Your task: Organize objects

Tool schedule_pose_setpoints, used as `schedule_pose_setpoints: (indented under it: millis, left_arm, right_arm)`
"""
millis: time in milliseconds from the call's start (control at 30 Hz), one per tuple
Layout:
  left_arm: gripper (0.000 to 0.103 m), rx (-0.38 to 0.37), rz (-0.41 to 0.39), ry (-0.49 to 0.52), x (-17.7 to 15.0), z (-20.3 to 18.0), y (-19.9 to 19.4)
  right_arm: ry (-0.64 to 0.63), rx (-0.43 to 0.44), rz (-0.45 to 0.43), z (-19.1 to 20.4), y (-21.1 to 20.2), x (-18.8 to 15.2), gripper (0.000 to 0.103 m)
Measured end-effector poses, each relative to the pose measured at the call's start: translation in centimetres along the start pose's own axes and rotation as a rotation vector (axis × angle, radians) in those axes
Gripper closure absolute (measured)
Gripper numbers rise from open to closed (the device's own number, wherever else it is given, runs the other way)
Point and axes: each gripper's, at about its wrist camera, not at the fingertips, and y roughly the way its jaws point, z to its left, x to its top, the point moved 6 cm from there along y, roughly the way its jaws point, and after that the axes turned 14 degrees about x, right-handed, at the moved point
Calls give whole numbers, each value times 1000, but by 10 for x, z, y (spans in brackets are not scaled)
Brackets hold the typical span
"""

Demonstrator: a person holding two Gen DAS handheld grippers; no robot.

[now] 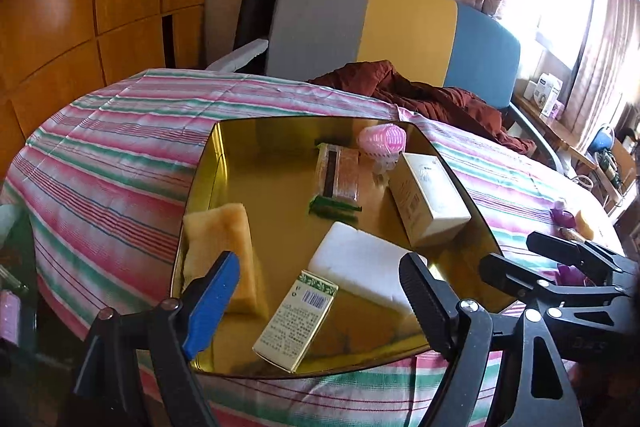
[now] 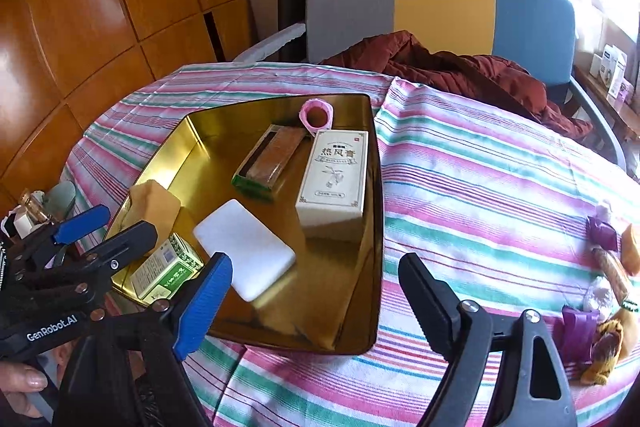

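Gold-coloured metal tray (image 2: 362,279) sits on the striped cloth of the table (image 2: 480,195), toward its left side, and serves as the collecting spot: six items already lie in it. At the tray's far edge I see a pink hair roller (image 2: 317,114); next to it a clear-wrapped brown bar (image 2: 272,155) and a tall white carton (image 2: 334,183) lying flat against the right wall. Near the front lie a white foam block (image 2: 245,245), a green-printed small box (image 2: 168,273) and a yellow sponge (image 1: 220,239) at the front-left corner.

Both tools hang above the tray's near edge. My left gripper (image 1: 320,299) stands wide apart, nothing between its pads. My right gripper (image 2: 316,299) is likewise spread and empty. My judgement: both are free for another pick.

Remaining loose things cluster at the table's right edge (image 2: 608,267): purple wrappers, a wrapped stick, something orange. The fisheye rim cuts them off, so I cannot identify them properly. Objects off the table's left edge are too dark to name. A dark red garment (image 2: 460,71) lies at the far edge.
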Motion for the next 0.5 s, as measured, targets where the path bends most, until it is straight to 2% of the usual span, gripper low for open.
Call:
schedule_pose_setpoints:
  millis: [500]
  left_arm:
    - [19,4,17,33,-12,-9,6]
  right_arm:
    - [29,-42,-19,-15,-6,-13,16]
